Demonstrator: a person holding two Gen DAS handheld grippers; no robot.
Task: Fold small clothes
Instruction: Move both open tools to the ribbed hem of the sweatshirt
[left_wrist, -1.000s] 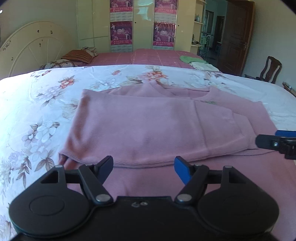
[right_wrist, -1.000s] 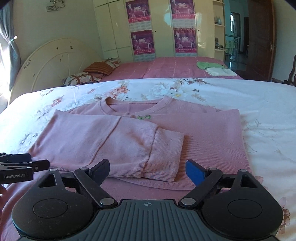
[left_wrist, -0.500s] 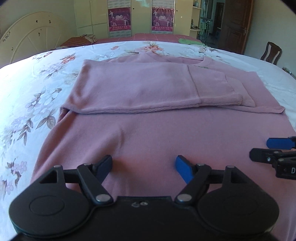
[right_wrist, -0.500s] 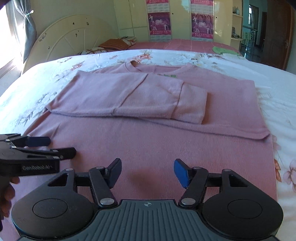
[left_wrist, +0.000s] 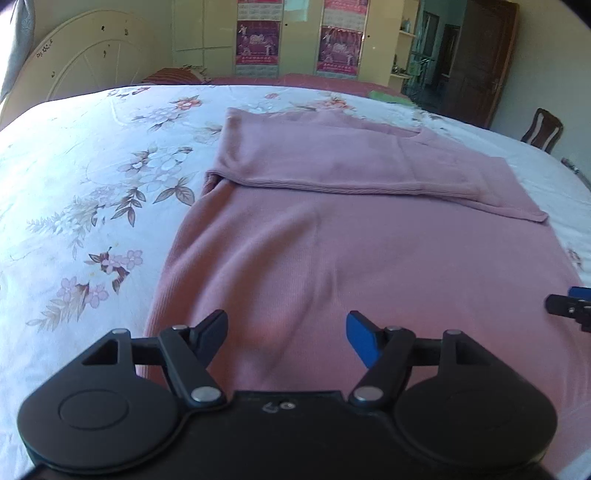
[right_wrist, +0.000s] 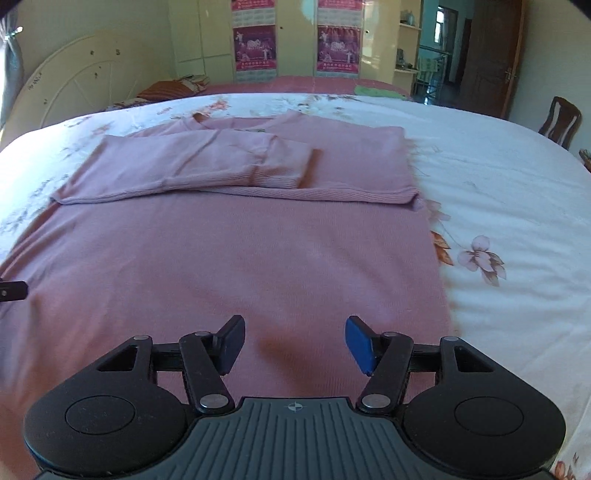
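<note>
Pink knit sweater (left_wrist: 332, 236) lies flat on the bed, on a white sheet w/ floral print (left_wrist: 92, 184); fine ribbed weave, soft matte look. Far part is folded: sleeves laid across the chest, ribbed cuff (right_wrist: 280, 177) facing the near side, ribbed hem edge running as a straight band across the body. Near half is a smooth broad rectangle w/ a few shallow creases. Left claw (left_wrist: 286, 334) hovers over the near-left part of the sweater, jaws closing but apart, only fabric below, nothing pinched. Right claw (right_wrist: 293, 341) over the near-right part, jaws spread, blue pad on one finger, nothing gripped. Both claws are black plastic w/ round discs and metal rivets. Behind: curved cream headboard (right_wrist: 74, 85), second bed w/ pink cover (right_wrist: 295, 85), dark wood door (left_wrist: 476, 66), wooden chair (right_wrist: 559, 118).
</note>
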